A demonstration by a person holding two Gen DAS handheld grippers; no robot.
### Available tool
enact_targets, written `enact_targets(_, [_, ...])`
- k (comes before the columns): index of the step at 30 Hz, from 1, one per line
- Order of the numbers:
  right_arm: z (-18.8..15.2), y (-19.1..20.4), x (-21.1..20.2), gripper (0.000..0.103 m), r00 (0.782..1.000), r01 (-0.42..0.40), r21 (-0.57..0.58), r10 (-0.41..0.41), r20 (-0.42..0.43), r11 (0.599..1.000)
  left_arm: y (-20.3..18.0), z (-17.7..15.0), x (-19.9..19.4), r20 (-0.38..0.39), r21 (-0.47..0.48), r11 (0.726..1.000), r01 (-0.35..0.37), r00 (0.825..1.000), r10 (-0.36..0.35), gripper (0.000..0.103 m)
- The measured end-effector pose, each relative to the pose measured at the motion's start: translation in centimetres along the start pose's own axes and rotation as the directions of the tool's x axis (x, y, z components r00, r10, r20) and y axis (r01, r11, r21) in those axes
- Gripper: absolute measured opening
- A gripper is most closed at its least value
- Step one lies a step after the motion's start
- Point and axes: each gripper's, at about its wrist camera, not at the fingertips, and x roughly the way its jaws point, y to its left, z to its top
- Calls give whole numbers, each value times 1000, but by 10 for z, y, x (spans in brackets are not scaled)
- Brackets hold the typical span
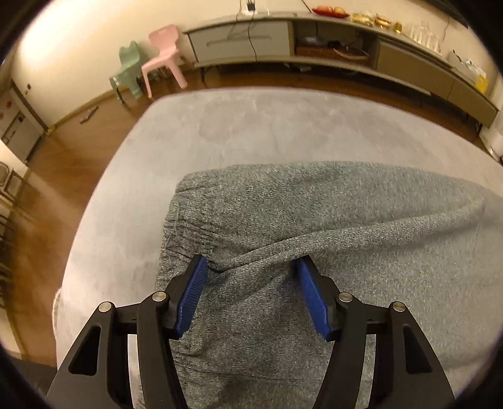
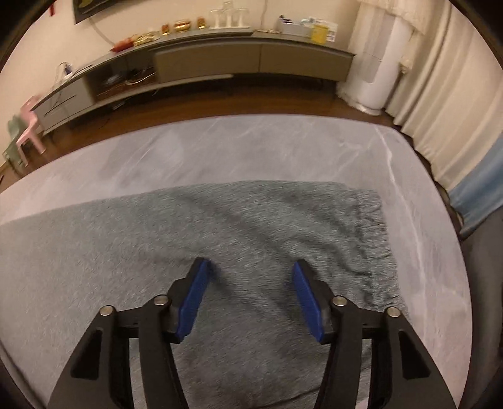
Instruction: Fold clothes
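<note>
The grey knit garment (image 1: pixel 314 220) lies spread on the bed (image 1: pixel 251 126), one ridge crossing it. Left hand-held gripper (image 1: pixel 251 267) and right hand-held gripper (image 2: pixel 248 267) both stand wide open, holding nothing. Fold stage undetermined: partly folded or merely laid out

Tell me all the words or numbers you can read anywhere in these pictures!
None can be read.
Yellow box on the long cabinet: print too small and blurred.
Snack packets on that cabinet: too small to read.
Grey knit garment: no label showing.
</note>
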Motion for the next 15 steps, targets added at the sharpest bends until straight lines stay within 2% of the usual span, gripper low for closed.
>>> enact_targets(1, [4,2,6,61,1000,-1,7,1,-3,1000,-2,4,3,13,-24,1000,-8,1000,8,63])
enact_targets(4, [1,-4,7,61,999,45,9,-44,-26,999,-9,13,8,38,-60,997,-38,998,41,63])
enact_targets(7, [-15,-9,-12,61,995,91,-11,-92,-45,996,-8,21,12,4,-61,998,-29,1000,30,63])
enact_targets(9, [-32,-9,-34,61,995,90,-22,-91,-51,996,-3,24,11,-25,-75,997,-15,1000,13,60])
enact_targets(12, [-68,-17,-82,62,999,0,12,1,-53,1000,12,22,-9,-36,-135,991,25,999,-31,58])
enact_targets(15, [-122,-19,-125,64,985,-133,-19,131,-108,991,22,11,-47,-21,-140,987,77,997,-80,58])
